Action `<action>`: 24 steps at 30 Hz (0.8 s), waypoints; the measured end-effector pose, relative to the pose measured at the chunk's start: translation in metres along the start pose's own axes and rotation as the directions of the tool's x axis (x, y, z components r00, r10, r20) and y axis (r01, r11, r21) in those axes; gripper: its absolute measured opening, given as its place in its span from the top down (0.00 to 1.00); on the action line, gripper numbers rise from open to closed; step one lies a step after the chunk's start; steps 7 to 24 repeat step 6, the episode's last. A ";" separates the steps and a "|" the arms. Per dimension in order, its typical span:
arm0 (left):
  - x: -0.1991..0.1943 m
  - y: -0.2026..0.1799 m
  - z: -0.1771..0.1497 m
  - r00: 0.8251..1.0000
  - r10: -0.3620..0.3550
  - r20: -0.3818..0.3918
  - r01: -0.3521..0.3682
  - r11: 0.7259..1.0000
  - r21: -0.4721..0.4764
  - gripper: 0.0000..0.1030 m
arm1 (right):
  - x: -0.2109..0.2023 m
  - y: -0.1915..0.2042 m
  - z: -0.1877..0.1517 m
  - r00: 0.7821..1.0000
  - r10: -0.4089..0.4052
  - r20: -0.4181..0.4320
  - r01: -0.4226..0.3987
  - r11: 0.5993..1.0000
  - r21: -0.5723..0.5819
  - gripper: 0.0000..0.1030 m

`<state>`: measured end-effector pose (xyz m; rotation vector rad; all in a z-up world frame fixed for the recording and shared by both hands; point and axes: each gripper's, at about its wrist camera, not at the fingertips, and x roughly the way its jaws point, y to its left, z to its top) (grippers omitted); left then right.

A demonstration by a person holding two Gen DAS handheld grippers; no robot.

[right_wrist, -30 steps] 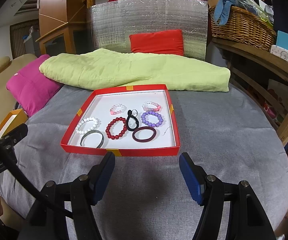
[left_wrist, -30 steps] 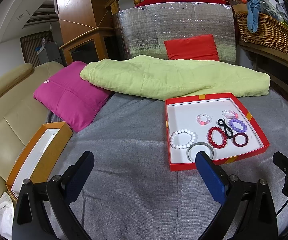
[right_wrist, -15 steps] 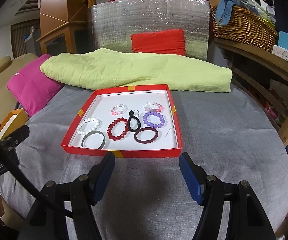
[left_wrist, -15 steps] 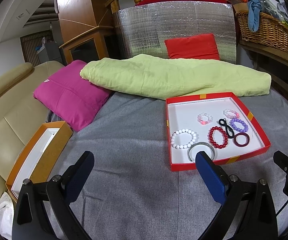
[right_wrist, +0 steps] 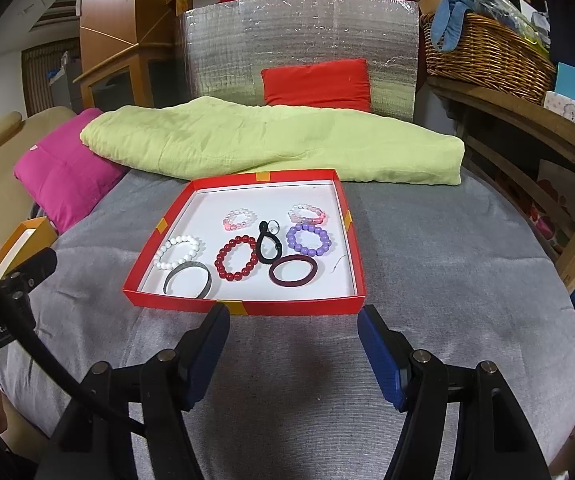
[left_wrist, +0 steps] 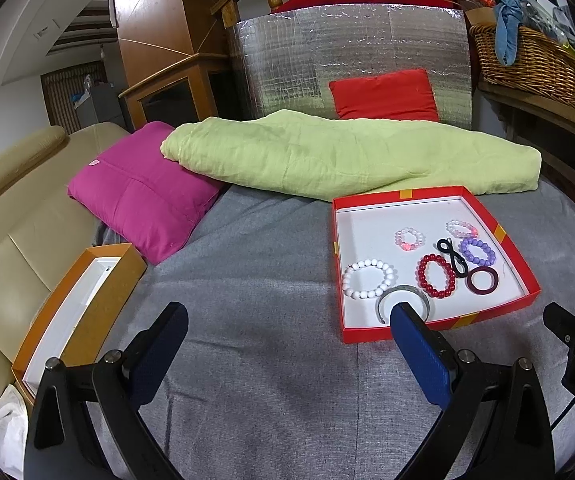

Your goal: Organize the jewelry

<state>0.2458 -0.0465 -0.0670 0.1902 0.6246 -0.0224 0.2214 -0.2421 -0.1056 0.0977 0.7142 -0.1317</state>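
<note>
Right gripper (right_wrist: 291, 340): fingers (right_wrist: 203, 348) spread wide, empty, hovering just short of the near wall of the red tray (right_wrist: 287, 307). Left gripper (left_wrist: 283, 344): fingers (left_wrist: 419, 344) likewise wide apart, nothing between them, off to the tray's left over bare grey cloth (left_wrist: 247, 320); right fingertip overlapping the tray's near corner in view, contact hard to judge.

Inside the tray, on white lining: white bead bracelet (right_wrist: 178, 252) at near left, touching or overlapping a grey bangle (right_wrist: 188, 280); red bead bracelet (right_wrist: 236, 263) in the middle; black looped band (right_wrist: 266, 246) just right of it; dark maroon ring (right_wrist: 293, 271) at near right; purple bead bracelet (right_wrist: 308, 239) behind that; two pale pink bead bracelets, one (right_wrist: 239, 219) mid-back and one (right_wrist: 306, 213) back right.

Beyond the tray: folded green blanket (right_wrist: 271, 148), magenta cushion (left_wrist: 139, 196) to its left, red cushion (right_wrist: 316, 84) against a silver foil panel (right_wrist: 299, 40). Orange box (left_wrist: 75, 312), white inside, at far left by a beige sofa (left_wrist: 3, 248). Wicker basket (right_wrist: 483, 52) on a wooden shelf at right.
</note>
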 end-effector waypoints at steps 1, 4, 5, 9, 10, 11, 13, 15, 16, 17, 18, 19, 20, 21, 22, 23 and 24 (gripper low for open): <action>0.000 0.000 0.000 1.000 0.000 0.001 0.000 1.000 -0.002 0.02 | 0.000 0.000 0.000 1.000 0.000 0.000 0.000 1.000 -0.001 0.32; 0.001 0.002 -0.001 1.000 -0.021 0.014 0.021 1.000 -0.016 0.02 | 0.001 0.000 0.001 1.000 -0.001 -0.002 0.001 1.000 -0.003 0.32; 0.002 0.003 -0.001 1.000 -0.015 0.014 0.015 1.000 -0.025 0.02 | 0.001 -0.002 0.002 1.000 -0.006 0.002 0.006 1.000 0.000 0.32; 0.007 0.004 0.000 1.000 -0.006 0.007 0.006 0.999 -0.036 0.02 | 0.002 -0.004 0.003 1.000 -0.012 0.006 0.012 1.000 0.005 0.32; 0.007 0.004 0.000 1.000 -0.006 0.007 0.006 0.999 -0.036 0.02 | 0.002 -0.004 0.003 1.000 -0.012 0.006 0.012 1.000 0.005 0.32; 0.007 0.004 0.000 1.000 -0.006 0.007 0.006 0.999 -0.036 0.02 | 0.002 -0.004 0.003 1.000 -0.012 0.006 0.012 1.000 0.005 0.32; 0.007 0.004 0.000 1.000 -0.006 0.007 0.006 0.999 -0.036 0.02 | 0.002 -0.004 0.003 1.000 -0.012 0.006 0.012 1.000 0.005 0.32; 0.007 0.004 0.000 1.000 -0.006 0.007 0.006 0.999 -0.036 0.02 | 0.002 -0.004 0.003 1.000 -0.012 0.006 0.012 1.000 0.005 0.32; 0.007 0.004 0.000 1.000 -0.006 0.007 0.006 0.999 -0.036 0.02 | 0.002 -0.004 0.003 1.000 -0.012 0.006 0.012 1.000 0.005 0.32; 0.007 0.004 0.000 1.000 -0.006 0.007 0.006 0.999 -0.036 0.02 | 0.002 -0.004 0.003 1.000 -0.012 0.006 0.012 1.000 0.005 0.32; 0.007 0.004 0.000 1.000 -0.006 0.007 0.006 0.999 -0.036 0.02 | 0.002 -0.004 0.003 1.000 -0.012 0.006 0.012 1.000 0.005 0.32; 0.007 0.004 0.000 1.000 -0.006 0.007 0.006 0.999 -0.036 0.02 | 0.002 -0.004 0.003 1.000 -0.012 0.006 0.012 1.000 0.005 0.32; 0.007 0.004 0.000 1.000 -0.006 0.007 0.006 0.999 -0.036 0.02 | 0.002 -0.004 0.003 1.000 -0.012 0.006 0.012 1.000 0.005 0.32; 0.007 0.004 0.000 1.000 -0.006 0.007 0.006 0.999 -0.036 0.02 | 0.002 -0.004 0.003 1.000 -0.012 0.006 0.012 1.000 0.005 0.32; 0.007 0.004 0.000 1.000 -0.006 0.007 0.006 0.999 -0.036 0.02 | 0.002 -0.004 0.003 1.000 -0.012 0.006 0.012 1.000 0.005 0.32; 0.007 0.004 0.000 1.000 -0.006 0.007 0.006 0.999 -0.036 0.02 | 0.002 -0.004 0.003 1.000 -0.012 0.006 0.012 1.000 0.005 0.32; 0.007 0.004 0.000 1.000 -0.006 0.007 0.006 0.999 -0.036 0.02 | 0.002 -0.004 0.003 1.000 -0.012 0.006 0.012 1.000 0.005 0.32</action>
